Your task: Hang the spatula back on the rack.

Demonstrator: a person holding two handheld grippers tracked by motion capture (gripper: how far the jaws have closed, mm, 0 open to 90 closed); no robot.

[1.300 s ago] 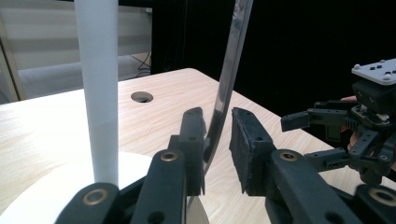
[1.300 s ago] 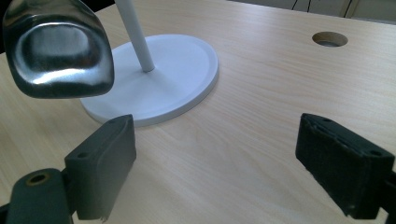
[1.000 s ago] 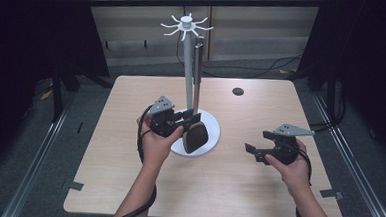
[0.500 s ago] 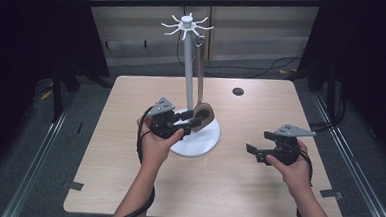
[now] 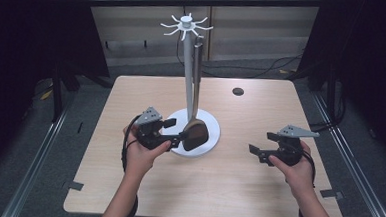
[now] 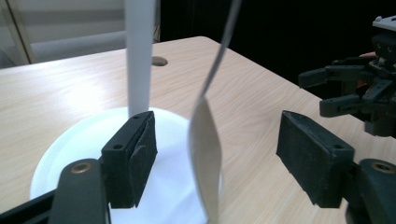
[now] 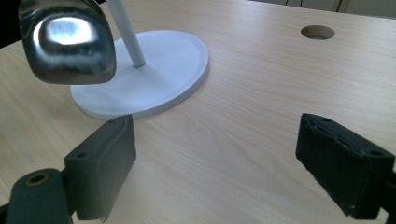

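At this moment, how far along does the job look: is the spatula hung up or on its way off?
Looks done: the spatula hangs from the white stand, blade over the base. In hand: the left gripper is open, jaws either side of the blade, not touching. The right gripper is open over bare table. What's left can't be told.

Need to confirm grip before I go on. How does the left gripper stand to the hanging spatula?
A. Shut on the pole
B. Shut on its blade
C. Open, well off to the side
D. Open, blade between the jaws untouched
D: the left gripper has both jaws apart, with the spatula blade hanging free in the gap.
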